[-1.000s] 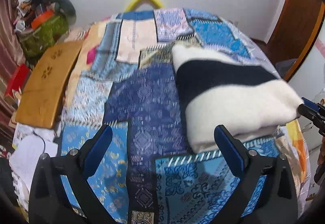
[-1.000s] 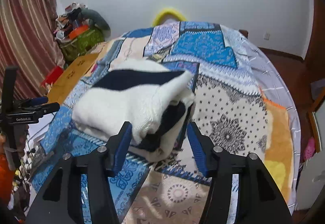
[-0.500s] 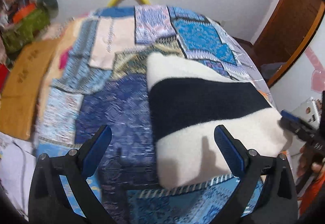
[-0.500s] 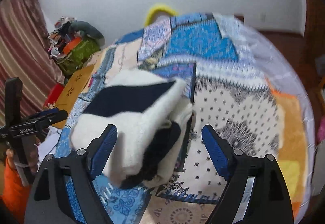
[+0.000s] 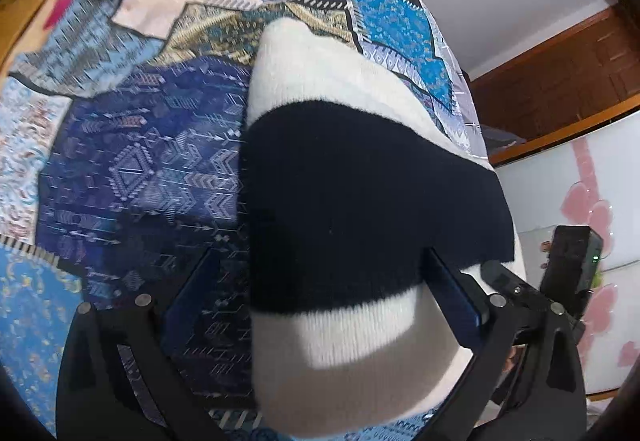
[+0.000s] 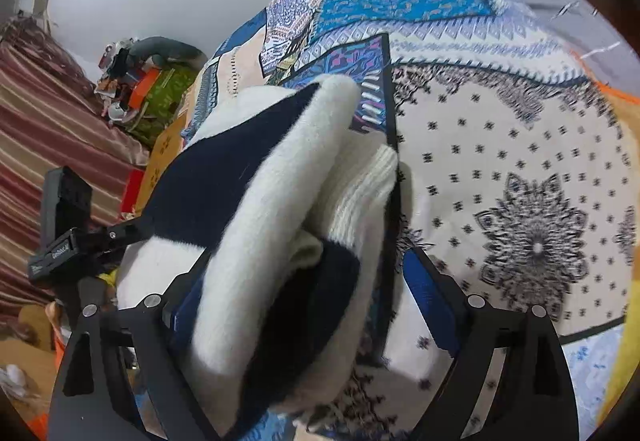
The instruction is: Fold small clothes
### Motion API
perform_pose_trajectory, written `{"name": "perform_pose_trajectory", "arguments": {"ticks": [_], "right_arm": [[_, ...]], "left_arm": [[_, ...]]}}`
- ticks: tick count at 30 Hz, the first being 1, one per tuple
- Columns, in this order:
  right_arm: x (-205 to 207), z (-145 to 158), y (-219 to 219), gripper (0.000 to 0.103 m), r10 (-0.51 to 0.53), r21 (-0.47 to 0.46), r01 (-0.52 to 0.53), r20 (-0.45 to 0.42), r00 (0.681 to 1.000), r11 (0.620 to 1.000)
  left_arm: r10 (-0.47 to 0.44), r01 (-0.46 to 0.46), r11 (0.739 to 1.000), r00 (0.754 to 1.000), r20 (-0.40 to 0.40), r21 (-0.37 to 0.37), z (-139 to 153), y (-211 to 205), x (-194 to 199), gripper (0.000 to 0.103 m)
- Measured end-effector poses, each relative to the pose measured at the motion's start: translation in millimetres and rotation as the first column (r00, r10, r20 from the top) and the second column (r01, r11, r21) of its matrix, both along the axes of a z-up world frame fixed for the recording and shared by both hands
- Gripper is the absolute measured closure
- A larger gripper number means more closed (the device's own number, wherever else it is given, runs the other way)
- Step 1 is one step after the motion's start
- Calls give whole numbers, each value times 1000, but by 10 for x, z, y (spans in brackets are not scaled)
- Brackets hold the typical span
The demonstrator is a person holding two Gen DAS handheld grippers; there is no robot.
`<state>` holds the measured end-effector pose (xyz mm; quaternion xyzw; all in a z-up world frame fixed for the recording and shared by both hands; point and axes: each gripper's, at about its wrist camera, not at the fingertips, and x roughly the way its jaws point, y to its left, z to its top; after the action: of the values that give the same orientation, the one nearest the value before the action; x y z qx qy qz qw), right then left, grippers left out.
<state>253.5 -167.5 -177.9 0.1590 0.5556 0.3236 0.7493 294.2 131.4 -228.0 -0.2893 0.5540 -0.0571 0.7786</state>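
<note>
- Left gripper point(image 5: 316, 289), left wrist view: jaws spread wide, blue pads well apart; folded sweater point(image 5: 360, 201) lies between them, near end filling the gap. Left pad over the bedspread point(image 5: 140, 161), clear of the knit. Right pad point(image 5: 456, 293) at the sweater's side edge — contact or not, cannot tell.
- Same view: sweater is cream with a broad navy band, lying folded on the patchwork bedspread. Its near end is cut off by the frame bottom; far patches are blurred.
- Same view, right edge: part of the right gripper point(image 5: 520, 293) shows as black hardware beside the sweater; its fingertips are hidden.
- Right gripper point(image 6: 300, 289), right wrist view: jaws opening, the sweater's layered end point(image 6: 280, 241) between them; pads not pressing the cloth. Left pad mostly hidden behind the knit.
- Same view: folded layers stacked — cream rib and navy showing at the open end. Left gripper's black body point(image 6: 68, 241) sits at the sweater's far side, jaws out of sight.
- Clutter pile point(image 6: 140, 81) beyond the bed is too small to identify.
</note>
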Motion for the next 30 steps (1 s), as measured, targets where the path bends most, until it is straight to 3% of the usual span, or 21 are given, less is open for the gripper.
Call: {"name": "perform_pose_trajectory", "arguments": {"ticks": [7,10,14,18,24,30], "right_arm": [[14,-62,61,15,7,56,-6,-17,1000,998],[-23,-36,75,25,10,65,-9,-6,1000,998],[-39,10,58,42,19,74,-20,10,1000,997],[-73,124,78,57,30,53,-33,55,998,998],[-114,292,147,64,34,48,-40,114,993,998],[-180,597,333,65,66,46,-77,193,979,996]], "left_arm": [[-6,3,994,1000,-27,-105,-135,-10,124,1],[-14,12,990,1000,-13,-140,-129,-29,107,7],[-13,14,990,1000,3,-140,-70,-26,74,12],[-35,41,992,998,44,-123,52,-24,10,27],[-45,54,995,994,104,-86,283,-27,-84,41],[-33,42,998,983,179,-46,640,71,-265,43]]}}
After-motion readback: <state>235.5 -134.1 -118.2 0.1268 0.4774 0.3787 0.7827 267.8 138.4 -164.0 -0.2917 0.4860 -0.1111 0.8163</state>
